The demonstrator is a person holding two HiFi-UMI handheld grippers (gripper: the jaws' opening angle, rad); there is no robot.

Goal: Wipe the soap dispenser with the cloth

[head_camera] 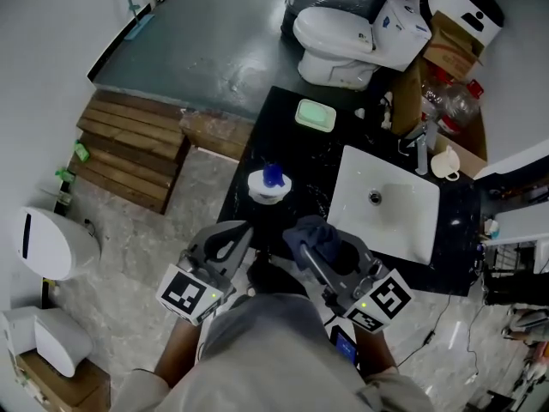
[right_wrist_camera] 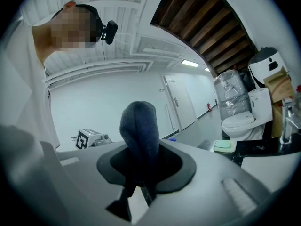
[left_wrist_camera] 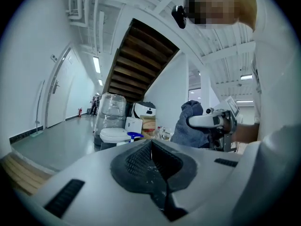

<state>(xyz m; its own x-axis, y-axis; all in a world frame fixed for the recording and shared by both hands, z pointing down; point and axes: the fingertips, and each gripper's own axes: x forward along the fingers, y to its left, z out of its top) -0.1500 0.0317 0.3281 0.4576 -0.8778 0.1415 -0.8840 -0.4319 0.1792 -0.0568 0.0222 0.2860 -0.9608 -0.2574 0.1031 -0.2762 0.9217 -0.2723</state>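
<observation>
Our left claw (head_camera: 230,240) (left_wrist_camera: 151,150) is closed tight on nothing. Our right claw (head_camera: 333,254) (right_wrist_camera: 141,175) is clamped on the one dark blue cloth (head_camera: 313,233) (right_wrist_camera: 139,126), which bunches up above its jaws. Both claws hang at the near edge of the black surface (head_camera: 296,157). The single soap dispenser (head_camera: 270,184) stands upright near the left edge, apart from both claws. Its long axis is vertical, with the blue pump on top; we cannot tell which way the spout faces. Bare surface separates it from the one white sink (head_camera: 403,223).
</observation>
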